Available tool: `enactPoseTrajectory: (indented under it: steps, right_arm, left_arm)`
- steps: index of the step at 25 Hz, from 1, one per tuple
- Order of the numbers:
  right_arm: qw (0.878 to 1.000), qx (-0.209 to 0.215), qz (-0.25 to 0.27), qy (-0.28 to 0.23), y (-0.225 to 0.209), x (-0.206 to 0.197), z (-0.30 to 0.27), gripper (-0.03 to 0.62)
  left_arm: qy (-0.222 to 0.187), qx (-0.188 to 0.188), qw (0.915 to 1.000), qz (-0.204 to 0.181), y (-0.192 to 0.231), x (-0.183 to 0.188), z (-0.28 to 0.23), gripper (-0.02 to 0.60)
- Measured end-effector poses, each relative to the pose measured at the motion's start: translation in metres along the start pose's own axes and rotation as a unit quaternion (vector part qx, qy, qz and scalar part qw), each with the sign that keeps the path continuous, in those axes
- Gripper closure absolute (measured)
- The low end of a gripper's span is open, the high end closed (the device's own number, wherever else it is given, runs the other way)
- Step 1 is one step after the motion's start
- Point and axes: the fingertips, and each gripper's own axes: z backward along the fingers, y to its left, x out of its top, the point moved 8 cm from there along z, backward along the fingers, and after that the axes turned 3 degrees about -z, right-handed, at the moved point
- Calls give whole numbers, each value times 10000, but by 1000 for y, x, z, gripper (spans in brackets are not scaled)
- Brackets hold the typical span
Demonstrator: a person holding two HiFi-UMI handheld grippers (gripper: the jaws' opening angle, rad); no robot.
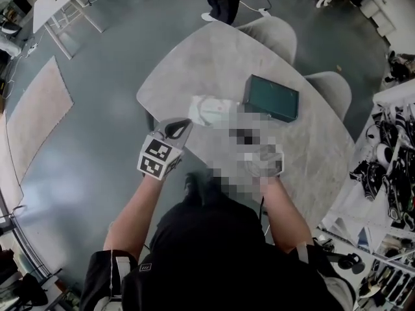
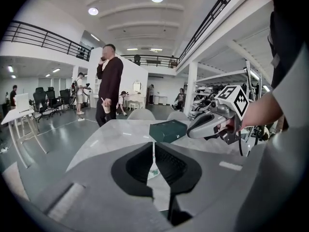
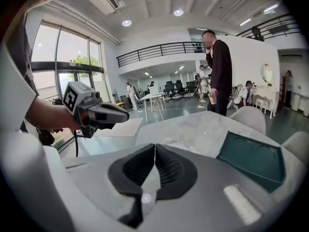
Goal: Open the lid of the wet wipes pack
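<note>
The white wet wipes pack (image 1: 213, 111) lies flat on the grey round-cornered table (image 1: 194, 63), lid closed as far as I can see. My left gripper (image 1: 185, 124) hovers just short of the pack's near left corner with its jaws shut and nothing between them (image 2: 153, 144); only a sliver of the pack (image 2: 153, 171) shows behind them. A mosaic patch mostly covers my right gripper (image 1: 264, 159), which sits nearer me than the pack. In its own view its jaws meet on nothing (image 3: 154, 147), with the pack (image 3: 168, 141) faint just beyond.
A dark green box (image 1: 271, 98) lies right of the pack, close to it. Two pale chairs (image 1: 275, 34) stand at the table's far side. A person (image 2: 109, 83) holding a cup stands beyond. Cluttered shelving (image 1: 389, 167) lines the right.
</note>
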Motion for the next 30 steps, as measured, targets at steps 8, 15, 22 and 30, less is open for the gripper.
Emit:
enactPoseTrajectory:
  steps: [8,15,22,30]
  right_arm:
    - [9996,64,-48,271,-52,-21,-44,591]
    - [9983,41,-87,569,-84,-37,-87,591]
    - [9967,48,-245,775,-102,-53,-111,591]
    - [9945,79,-238,1021,-110,-65,-121,591]
  left_arm:
    - [620,-275,9967,-442,-1,-8,-70,568]
    - [1123,-558,9885,-845,3,-24,-120,532]
    - [1692,-724,9756,-1193,6,-42,-148,482]
    - [2076,-933,9564,-1831,-2,-53,-175,446]
